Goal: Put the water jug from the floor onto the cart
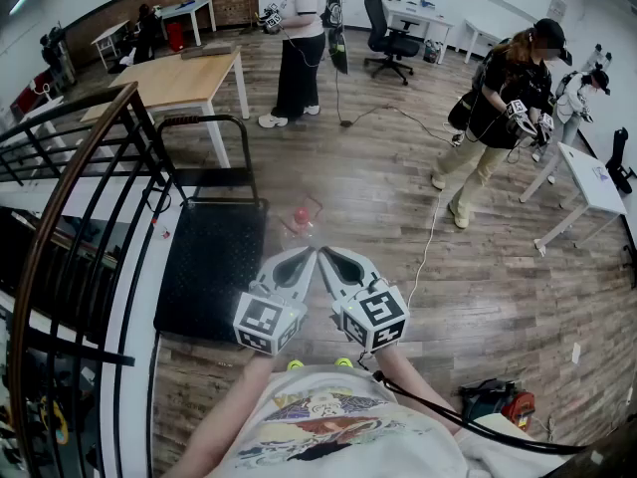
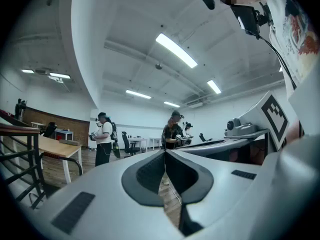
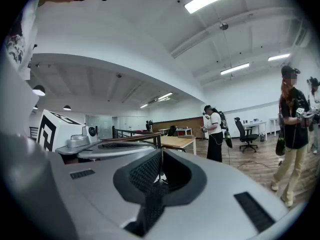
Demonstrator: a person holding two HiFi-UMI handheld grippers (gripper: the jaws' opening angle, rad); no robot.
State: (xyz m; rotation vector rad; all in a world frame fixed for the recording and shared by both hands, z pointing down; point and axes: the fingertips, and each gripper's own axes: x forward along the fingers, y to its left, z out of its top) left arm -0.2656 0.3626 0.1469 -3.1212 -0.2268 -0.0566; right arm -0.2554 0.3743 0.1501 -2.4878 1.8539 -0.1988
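**Both tongs clenched and empty, the jug faint on the floor**

The water jug (image 1: 300,221) is hard for us to make out. In the head view it is only a small, pale, see-through shape with a reddish cap. It stands on the brown plank floor (image 1: 478,287), just beside the right edge of the cart (image 1: 207,267) and just beyond the gripper tips. We do not find it in either gripper view, where the smooth grey jaw bodies fill the lower part of the picture.

The cart is a flat black deck with a fine rough surface and rounded corners. Its thin black tube handle (image 1: 204,119) stands at the far end. A dark metal railing (image 1: 60,197) with a brown top rail covers the scene at the left.

The left gripper (image 1: 302,260) and the right gripper (image 1: 334,260) are held level and side by side, and their pointed grey noses almost touch each other. In the left gripper view the dark ribbed pads (image 2: 150,171) are pressed together with nothing between them. In the right gripper view the pads (image 3: 145,171) are closed in the same way, also empty.
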